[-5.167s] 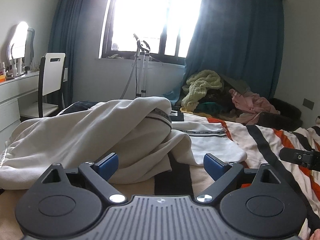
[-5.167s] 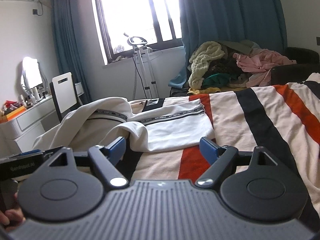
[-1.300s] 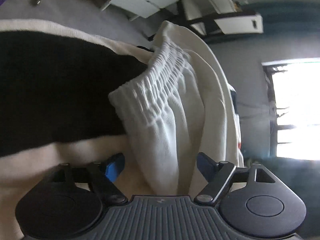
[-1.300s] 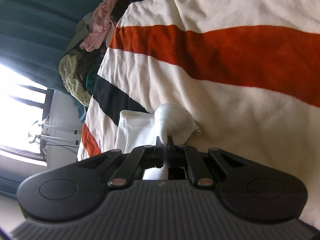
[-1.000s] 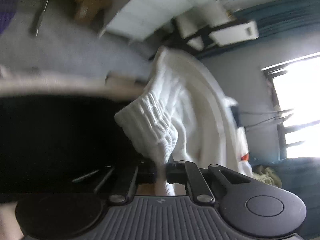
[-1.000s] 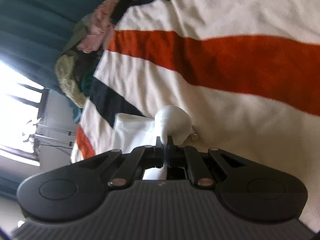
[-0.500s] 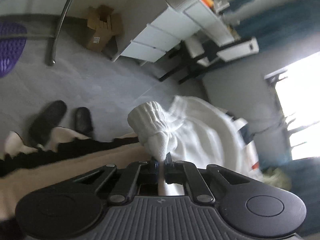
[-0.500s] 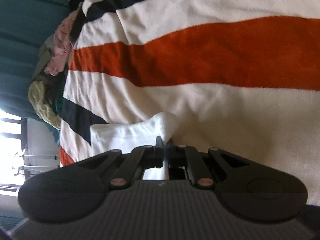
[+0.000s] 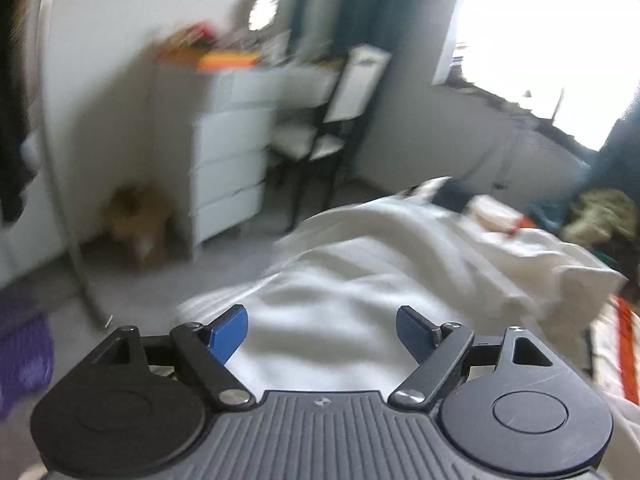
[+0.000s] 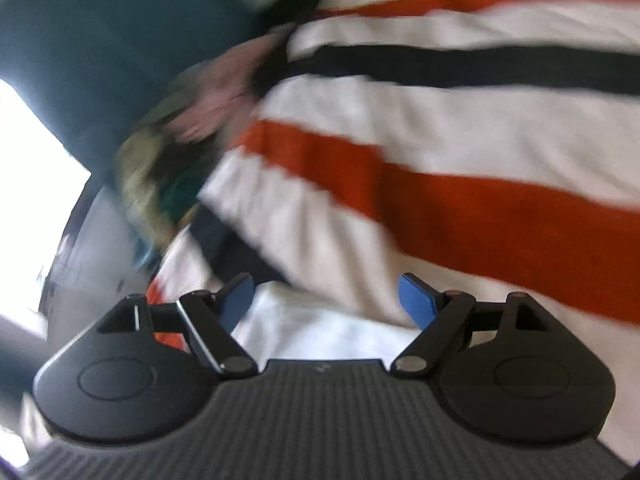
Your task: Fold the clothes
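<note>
Both pictures are blurry, so small things are hard to make out.

The left gripper [image 9: 322,334] has its jaws opening wide, and nothing is pinched between its blue pads [image 9: 226,334]. The white clothes [image 9: 400,276] lie in a soft, rumpled heap on the bed, just past the pads and below them. The cloth looks free of the pads.

Around the heap there is a lot of stuff. A white set of drawers [image 9: 228,148] stands by the wall on the left, with orange and red things [image 9: 224,58] piled on top. A chair [image 9: 328,128] with dark legs is tucked in beside it. A bright window [image 9: 560,36] fills the top right, with a dark blue curtain [image 9: 368,4] next to it. A brown lump [image 9: 138,220] sits on the grey floor near the drawers, too fuzzy to name. A thin grey pole [image 9: 60,160] curves down the left side.

The right gripper [image 10: 326,302] is opening too, and its pads grip nothing. A white piece of the clothes [image 10: 320,332] lies flat under it, between the two fingers. Past that spreads the striped blanket [image 10: 440,184], with white, orange and black bands. A messy pile of other clothes [image 10: 192,120], pink and green and yellowish, sits at the far edge of the bed, in front of the blue curtain [image 10: 100,40].
</note>
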Motion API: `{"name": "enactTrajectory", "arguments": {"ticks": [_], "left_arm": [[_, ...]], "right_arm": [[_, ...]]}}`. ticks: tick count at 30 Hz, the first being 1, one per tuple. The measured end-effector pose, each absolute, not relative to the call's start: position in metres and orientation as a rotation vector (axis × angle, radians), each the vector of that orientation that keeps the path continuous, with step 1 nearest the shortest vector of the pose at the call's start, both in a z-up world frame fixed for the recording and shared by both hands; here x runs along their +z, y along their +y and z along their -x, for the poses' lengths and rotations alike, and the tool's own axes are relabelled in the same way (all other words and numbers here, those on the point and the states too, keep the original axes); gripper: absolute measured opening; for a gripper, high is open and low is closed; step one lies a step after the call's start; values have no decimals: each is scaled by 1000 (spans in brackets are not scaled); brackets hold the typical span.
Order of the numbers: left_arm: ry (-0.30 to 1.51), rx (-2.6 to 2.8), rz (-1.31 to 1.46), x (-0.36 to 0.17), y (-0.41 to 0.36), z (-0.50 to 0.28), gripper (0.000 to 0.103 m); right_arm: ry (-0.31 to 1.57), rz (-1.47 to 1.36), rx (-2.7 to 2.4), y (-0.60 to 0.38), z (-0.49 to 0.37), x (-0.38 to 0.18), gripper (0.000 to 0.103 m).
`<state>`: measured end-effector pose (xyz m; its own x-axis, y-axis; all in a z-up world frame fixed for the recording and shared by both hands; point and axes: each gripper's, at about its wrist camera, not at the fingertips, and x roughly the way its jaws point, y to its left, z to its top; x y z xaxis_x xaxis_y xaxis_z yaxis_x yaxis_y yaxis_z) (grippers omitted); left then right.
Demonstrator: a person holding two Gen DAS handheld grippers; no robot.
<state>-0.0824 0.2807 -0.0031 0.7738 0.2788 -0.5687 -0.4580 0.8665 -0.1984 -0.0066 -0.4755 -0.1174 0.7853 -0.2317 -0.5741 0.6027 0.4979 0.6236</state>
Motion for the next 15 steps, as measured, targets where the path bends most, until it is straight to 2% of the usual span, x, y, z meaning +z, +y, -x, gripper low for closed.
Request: {"name": "enactTrajectory", "arguments": {"ticks": [5, 8, 15], "left_arm": [[494, 217, 266, 23, 189, 31, 95], [489, 92, 236, 25, 126, -7, 95], [552, -79, 192, -31, 7, -73, 96]], "right_arm": [[561, -726, -352, -458, -66, -130, 80], [649, -605, -301, -444, -98, -147, 78], [731, -433, -318, -443, -129, -181, 76]]}}
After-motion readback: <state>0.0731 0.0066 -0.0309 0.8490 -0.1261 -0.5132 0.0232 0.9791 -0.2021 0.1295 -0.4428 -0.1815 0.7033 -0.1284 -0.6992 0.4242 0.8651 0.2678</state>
